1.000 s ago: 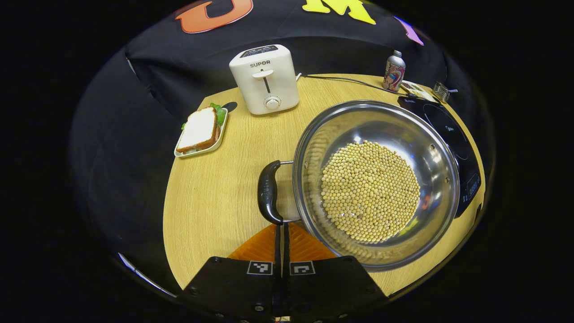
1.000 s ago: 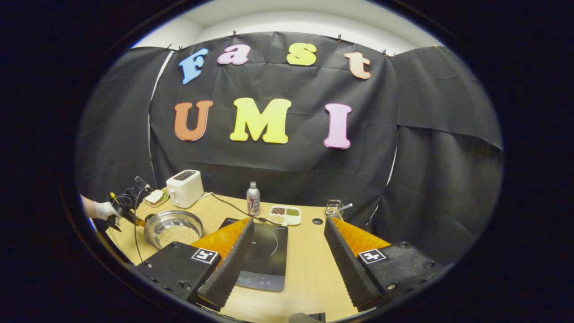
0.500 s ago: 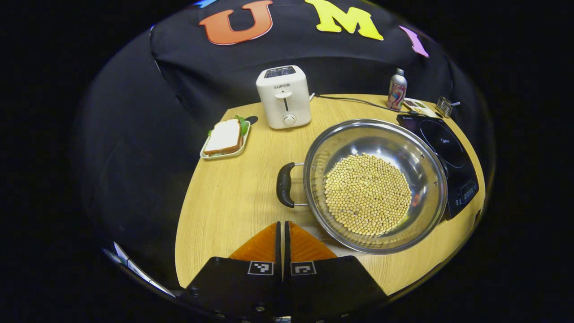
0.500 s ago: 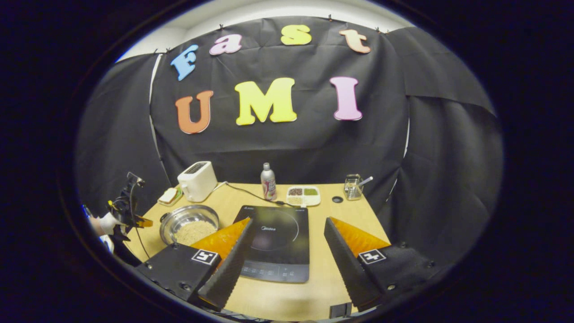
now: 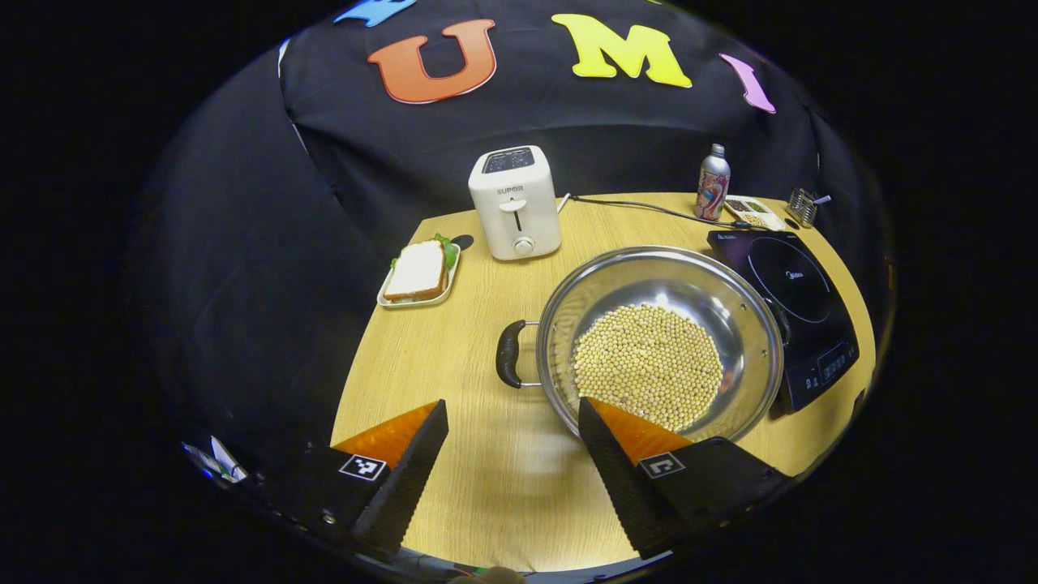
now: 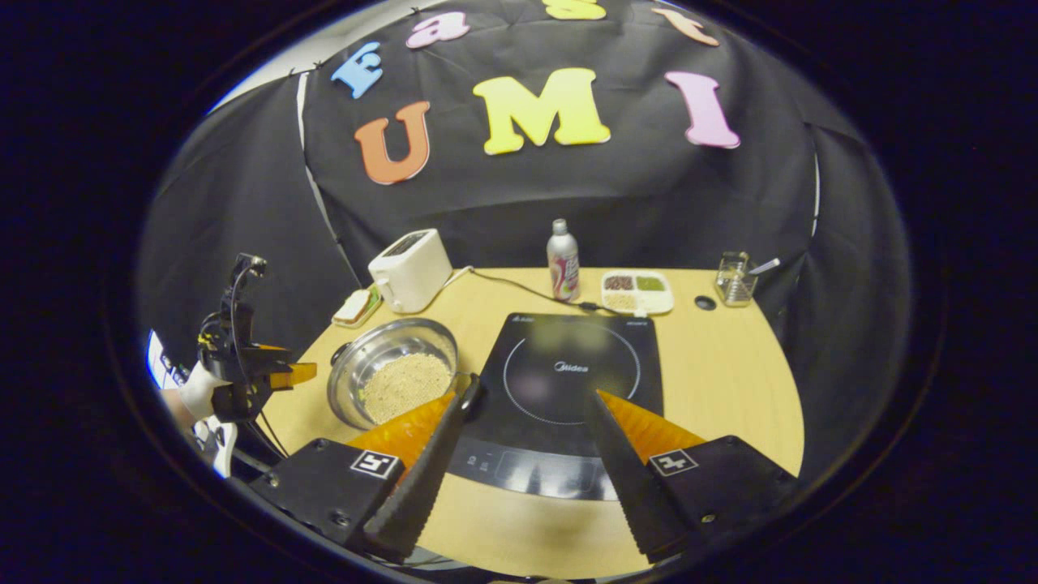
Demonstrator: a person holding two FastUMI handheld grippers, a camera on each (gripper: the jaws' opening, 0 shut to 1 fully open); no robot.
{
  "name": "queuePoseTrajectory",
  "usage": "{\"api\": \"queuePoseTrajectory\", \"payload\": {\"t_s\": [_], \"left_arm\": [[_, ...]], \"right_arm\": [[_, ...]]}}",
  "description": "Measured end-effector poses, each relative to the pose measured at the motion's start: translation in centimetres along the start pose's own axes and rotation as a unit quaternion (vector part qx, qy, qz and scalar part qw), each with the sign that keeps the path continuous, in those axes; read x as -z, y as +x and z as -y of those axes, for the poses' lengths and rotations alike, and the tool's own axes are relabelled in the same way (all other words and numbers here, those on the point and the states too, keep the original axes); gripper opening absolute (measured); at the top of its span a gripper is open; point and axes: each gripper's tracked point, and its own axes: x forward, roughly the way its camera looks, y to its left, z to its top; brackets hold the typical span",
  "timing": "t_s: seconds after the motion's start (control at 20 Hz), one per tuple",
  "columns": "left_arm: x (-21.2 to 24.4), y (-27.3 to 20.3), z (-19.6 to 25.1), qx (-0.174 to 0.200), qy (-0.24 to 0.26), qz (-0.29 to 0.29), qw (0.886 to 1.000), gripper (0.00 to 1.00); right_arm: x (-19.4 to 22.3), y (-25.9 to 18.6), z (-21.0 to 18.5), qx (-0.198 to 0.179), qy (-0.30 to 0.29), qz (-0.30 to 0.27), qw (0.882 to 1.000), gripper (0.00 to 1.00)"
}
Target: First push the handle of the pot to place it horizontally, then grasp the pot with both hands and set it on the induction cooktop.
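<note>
left gripper (image 5: pixel 512 430): fingers spread wide, nothing between them, hanging above the wooden table (image 5: pixel 422 357) just short of the pot (image 5: pixel 653 345). right gripper (image 6: pixel 527 426): fingers also apart and empty, poised over the near edge of the induction cooktop (image 6: pixel 568 381).

pot sits on the table, its right rim touching or overlapping the cooktop's left edge; cannot tell which. inside, a bed of small pale beans (image 5: pixel 649 365). the left handle (image 5: pixel 508 354) sticks out sideways toward open table. in the right gripper view a dark handle (image 6: pixel 470 391) shows at the pot's cooktop side, just beside the right gripper's own left finger.

judgement: handles look level, so the step in hand is the 2-handed grasp.

- left gripper: line the open fingers on the handle's black grip, 1 finger either side, then close squarely on its middle.
- right gripper: do the same on the far handle; it lies very near already.
- close both before lifting, lift together and keep the rim level, or the loose beans may slide and spill.
- travel is short; set it centred on the cooktop's ring.

elsewhere: toaster (image 5: pixel 515 203), sandwich on a tray (image 5: pixel 420 272), bottle (image 5: pixel 713 172), all well apart from the path.
</note>
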Motion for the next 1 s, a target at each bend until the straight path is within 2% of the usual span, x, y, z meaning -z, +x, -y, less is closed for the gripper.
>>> {"api": "queuePoseTrajectory", "payload": {"t_s": [0.1, 0.15, 0.35, 0.4, 0.5, 0.55, 0.7, 0.75, 0.8, 0.95, 1.0], "left_arm": [[-0.5, 0.7, 0.0, 0.000, -0.003, -0.005, 1.000, 0.97], [-0.6, 1.4, -0.1, -0.002, -0.001, -0.009, 1.000, 0.97], [-0.6, 4.8, -1.0, 0.012, 0.000, -0.040, 0.999, 0.97], [-0.4, 5.6, -1.3, 0.016, 0.000, -0.047, 0.999, 1.00], [-0.8, 7.4, -1.7, 0.023, 0.007, -0.058, 0.998, 0.97], [-1.0, 8.1, -1.7, 0.026, 0.011, -0.065, 0.997, 1.00], [-1.3, 9.8, -1.1, 0.041, 0.021, -0.077, 0.996, 0.97], [-1.1, 10.4, -1.0, 0.045, 0.025, -0.084, 0.995, 0.97], [-0.9, 11.0, -0.8, 0.047, 0.028, -0.091, 0.994, 0.97], [-0.3, 12.2, -0.3, 0.061, 0.024, -0.111, 0.992, 1.00], [-0.3, 12.4, -0.2, 0.067, 0.022, -0.115, 0.991, 0.97]], "right_arm": [[0.4, 2.4, -1.1, -0.008, 0.005, -0.026, 1.000, 0.96], [0.6, 3.9, -1.7, -0.011, 0.010, -0.037, 0.999, 0.92], [1.5, 8.8, -5.2, -0.014, 0.021, -0.071, 0.997, 0.92], [1.8, 10.0, -5.9, -0.010, 0.018, -0.079, 0.997, 0.92], [2.6, 12.2, -7.1, -0.007, 0.018, -0.097, 0.995, 0.92], [3.1, 13.1, -7.1, 0.002, 0.020, -0.105, 0.994, 0.92], [4.0, 16.0, -6.7, 0.024, 0.023, -0.132, 0.991, 0.92], [4.3, 16.8, -6.6, 0.030, 0.024, -0.144, 0.989, 0.96], [4.7, 17.4, -6.6, 0.035, 0.026, -0.156, 0.987, 0.91], [5.8, 18.6, -6.5, 0.049, 0.032, -0.189, 0.980, 0.88], [5.1, 19.3, -6.6, 0.052, 0.030, -0.180, 0.982, 0.88]]}}
